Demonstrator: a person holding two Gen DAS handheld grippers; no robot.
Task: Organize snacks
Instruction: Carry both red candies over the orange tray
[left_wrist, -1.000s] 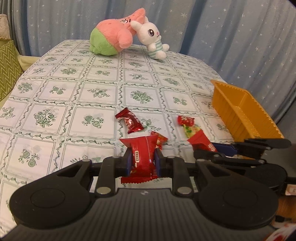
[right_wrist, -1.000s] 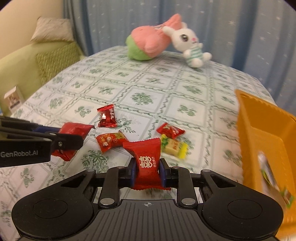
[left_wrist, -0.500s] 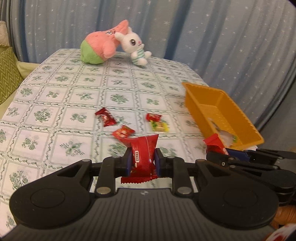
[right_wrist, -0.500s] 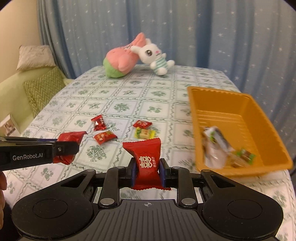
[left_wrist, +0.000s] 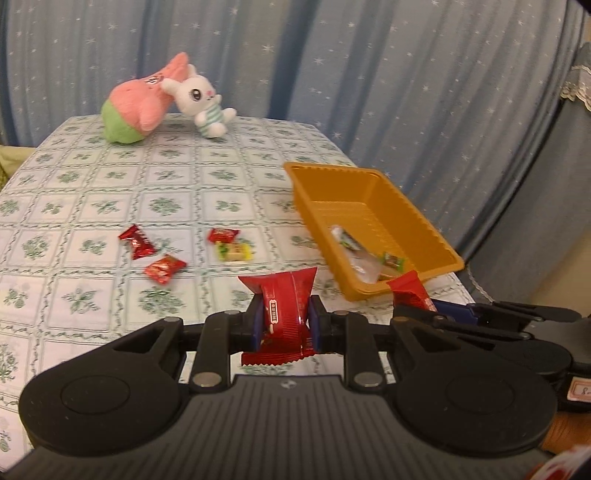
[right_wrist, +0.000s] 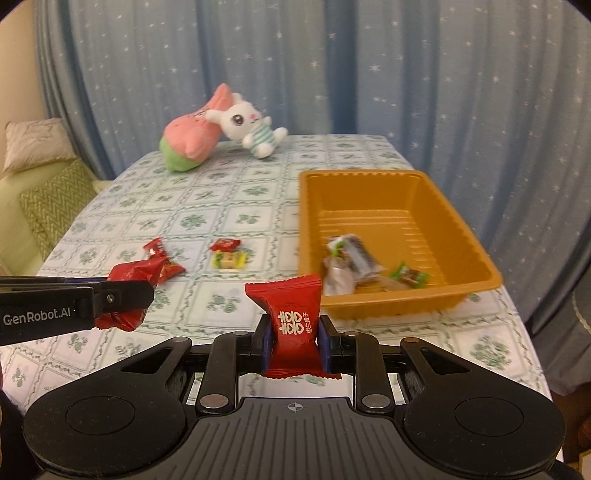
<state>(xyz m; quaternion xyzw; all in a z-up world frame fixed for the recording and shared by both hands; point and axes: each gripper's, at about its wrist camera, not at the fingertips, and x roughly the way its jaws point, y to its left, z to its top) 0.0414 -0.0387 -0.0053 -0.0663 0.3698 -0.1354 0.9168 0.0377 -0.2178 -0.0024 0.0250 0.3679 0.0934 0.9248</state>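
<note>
The left gripper (left_wrist: 283, 325) was clamped across the middle of a red candy packet (left_wrist: 282, 314); the right gripper (right_wrist: 293, 338) pinched a red double-happiness candy (right_wrist: 291, 317) the same way. Both hung above the floral tablecloth (right_wrist: 229, 206), the orange tray (right_wrist: 476, 284) at about one o'clock from the right-hand candy. These wrapped sweets looked light, crinkly and slippery, so gripping the padded centre seemed safer than the crimped ends. Four loose candies (left_wrist: 164, 267) lay at ten to eleven o'clock
</note>
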